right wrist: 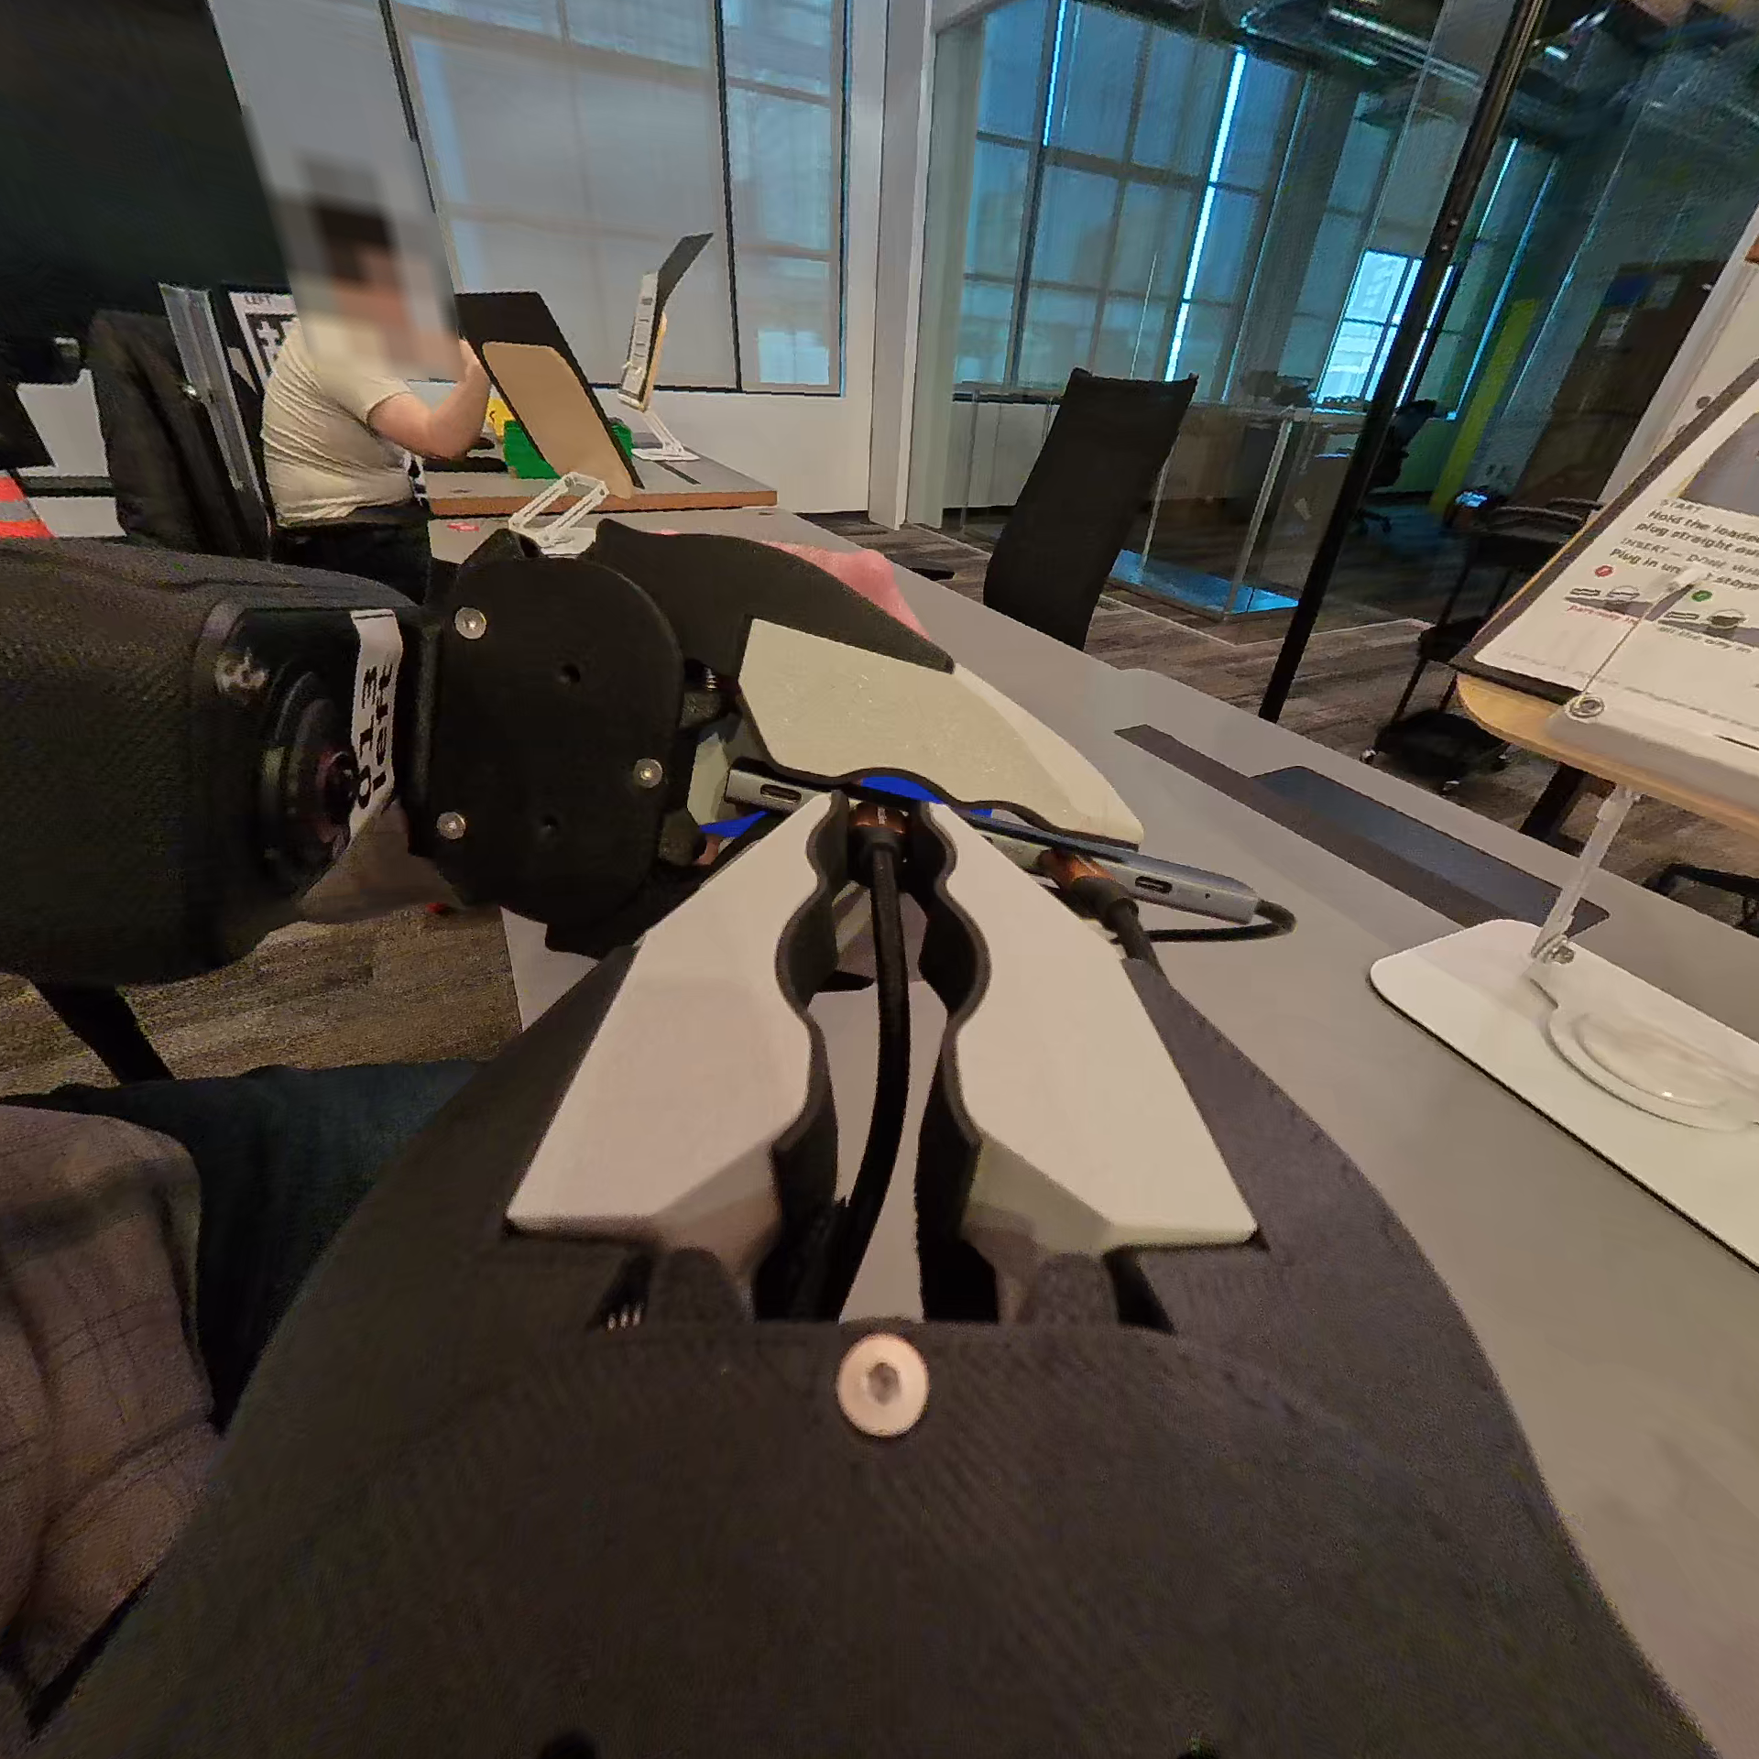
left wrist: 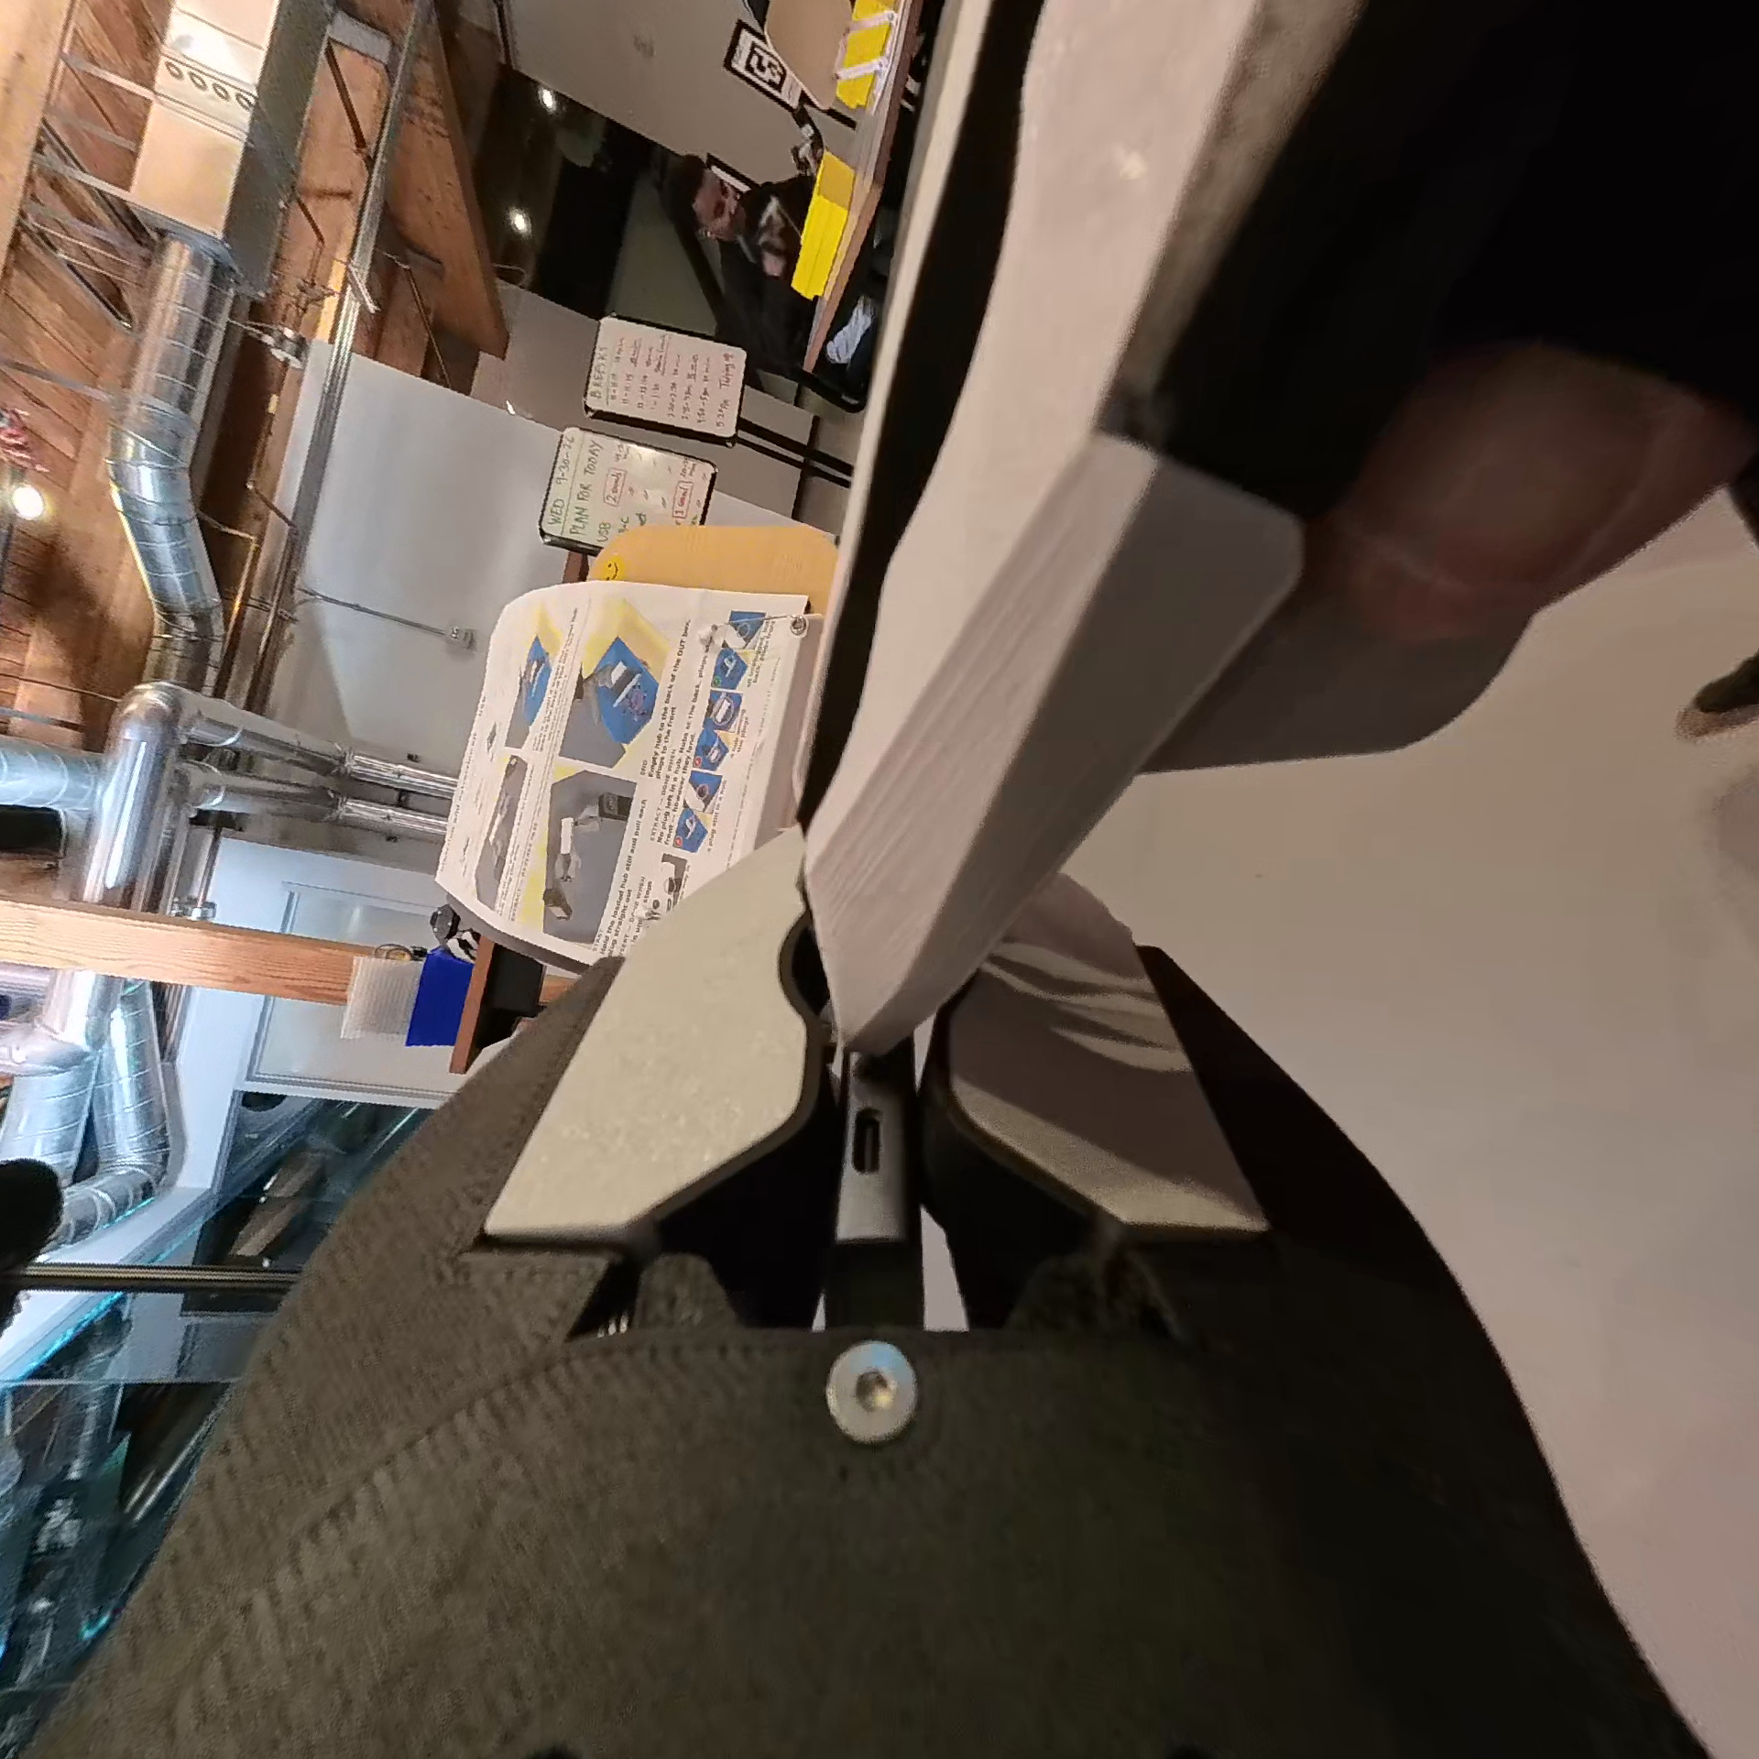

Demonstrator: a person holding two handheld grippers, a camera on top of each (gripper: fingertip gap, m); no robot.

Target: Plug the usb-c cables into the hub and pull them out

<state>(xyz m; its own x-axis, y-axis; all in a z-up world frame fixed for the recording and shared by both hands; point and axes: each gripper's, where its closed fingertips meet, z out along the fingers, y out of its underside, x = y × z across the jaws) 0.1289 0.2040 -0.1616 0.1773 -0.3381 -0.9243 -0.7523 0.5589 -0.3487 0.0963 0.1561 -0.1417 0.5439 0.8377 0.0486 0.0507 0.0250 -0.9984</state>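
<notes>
Above table edge [right wrist: 1333,1095]: my left gripper [right wrist: 857,790] clamps hub [right wrist: 1180,880] flat, long axis left-right. My right gripper [right wrist: 880,828] pinches plug [right wrist: 871,820] at hub's near edge, cable [right wrist: 885,952] trailing toward me. Can't tell whether seated. Second plug [right wrist: 1080,871] sits just right.

A grey table [right wrist: 1428,1333] fills the near right of the right wrist view. On it, at the right, a clear stand on a white base plate [right wrist: 1485,1028] holds a tilted instruction sheet [right wrist: 1656,590]. Far behind, a black office chair [right wrist: 1085,495] stands on the wooden floor before glass walls. At the far left a person in a light shirt [right wrist: 328,428] sits at another desk, near a tilted tan board [right wrist: 557,414] and green blocks [right wrist: 533,447]. In the left wrist view, 2 whiteboards [left wrist: 628,485] hang on a far wall, and silver ducts [left wrist: 162,533] run under a wooden ceiling.
</notes>
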